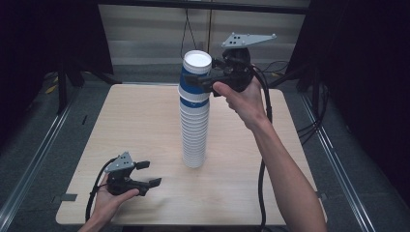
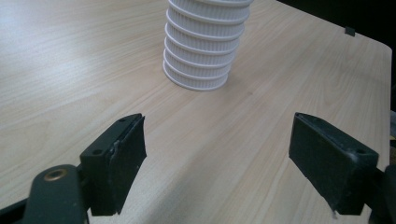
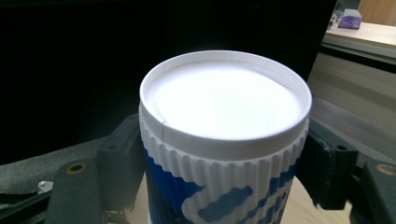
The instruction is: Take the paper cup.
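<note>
A tall stack of white ribbed paper cups (image 1: 195, 130) stands upside down at the middle of the wooden table (image 1: 135, 121). Its top cup (image 1: 197, 62) has blue print on the side and its flat white base (image 3: 224, 100) faces up. My right gripper (image 1: 197, 77) comes in from the right at the top of the stack, and its jaws press on both sides of that cup (image 3: 219, 186). My left gripper (image 1: 150, 173) rests low near the table's front left with its jaws wide open and nothing between them. In the left gripper view the foot of the stack (image 2: 201, 46) stands beyond the left gripper (image 2: 217, 154).
Bare tabletop surrounds the stack on all sides. Cables (image 1: 263, 159) trail from the right gripper down along the forearm and over the table's right side. Dark curtains and floor rails border the table.
</note>
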Available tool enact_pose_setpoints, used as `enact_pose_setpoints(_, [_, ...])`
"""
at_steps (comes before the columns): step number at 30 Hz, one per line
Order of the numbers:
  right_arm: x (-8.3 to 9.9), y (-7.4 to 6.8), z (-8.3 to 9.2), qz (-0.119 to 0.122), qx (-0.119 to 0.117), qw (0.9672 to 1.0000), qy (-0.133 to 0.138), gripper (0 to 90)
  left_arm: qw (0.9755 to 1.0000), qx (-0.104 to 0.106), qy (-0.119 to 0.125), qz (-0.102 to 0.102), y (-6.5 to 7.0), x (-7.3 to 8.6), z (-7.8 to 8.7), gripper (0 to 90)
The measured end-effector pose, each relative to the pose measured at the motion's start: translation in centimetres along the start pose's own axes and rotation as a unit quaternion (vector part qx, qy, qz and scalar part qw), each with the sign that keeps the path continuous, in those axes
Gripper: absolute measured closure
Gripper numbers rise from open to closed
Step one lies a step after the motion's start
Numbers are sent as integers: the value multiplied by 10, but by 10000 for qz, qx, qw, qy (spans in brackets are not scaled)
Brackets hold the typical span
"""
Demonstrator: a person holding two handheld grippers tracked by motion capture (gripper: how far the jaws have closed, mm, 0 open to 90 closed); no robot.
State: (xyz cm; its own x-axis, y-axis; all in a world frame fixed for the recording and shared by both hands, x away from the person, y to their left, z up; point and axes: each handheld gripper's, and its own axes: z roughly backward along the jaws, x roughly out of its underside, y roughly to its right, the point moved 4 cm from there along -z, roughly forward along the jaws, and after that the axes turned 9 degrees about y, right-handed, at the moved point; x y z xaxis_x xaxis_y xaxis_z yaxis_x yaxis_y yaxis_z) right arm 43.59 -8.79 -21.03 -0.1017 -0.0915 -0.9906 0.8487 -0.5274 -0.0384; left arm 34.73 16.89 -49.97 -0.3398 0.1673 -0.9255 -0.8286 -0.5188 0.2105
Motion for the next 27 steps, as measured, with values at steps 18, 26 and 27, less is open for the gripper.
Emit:
enact_pose_setpoints(18, [-13, 0, 6, -114, 13, 9989, 456, 270, 9998, -182, -4, 14, -4, 1, 1, 187])
enact_pose_setpoints(26, [-18, 2, 10, -242, -84, 9979, 603, 271, 9999, -162, -7, -11, -2, 1, 0, 186])
enact_pose_setpoints(27, [-20, 1, 11, -240, -86, 9974, 668, 271, 9998, -187, -2, 2, -3, 1, 0, 184])
